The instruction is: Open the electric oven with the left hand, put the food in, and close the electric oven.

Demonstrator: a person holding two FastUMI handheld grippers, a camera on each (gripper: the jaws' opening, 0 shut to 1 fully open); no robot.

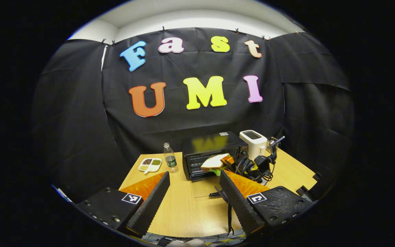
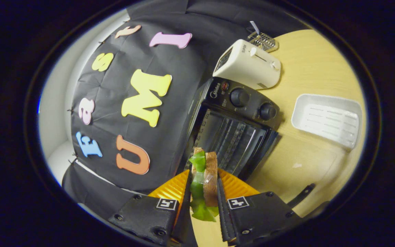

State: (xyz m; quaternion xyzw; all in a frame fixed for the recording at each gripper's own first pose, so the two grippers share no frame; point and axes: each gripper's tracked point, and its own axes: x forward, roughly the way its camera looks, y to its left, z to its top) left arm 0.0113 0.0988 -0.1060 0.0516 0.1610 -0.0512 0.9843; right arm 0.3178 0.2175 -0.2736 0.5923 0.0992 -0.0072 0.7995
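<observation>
Black toaster oven [image 2: 231,130], door down. Right gripper [image 2: 202,192] clenched on sandwich [image 2: 204,178]; left gripper [image 1: 194,195] released, empty. Risk: lettuce slipping, bread snagging rack.

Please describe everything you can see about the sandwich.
The sandwich has brown bread slices with green lettuce hanging out between them. The right gripper is shut on it, holding it on edge in front of the open electric oven. In the left gripper view it hangs at the oven's mouth, not yet inside.
</observation>
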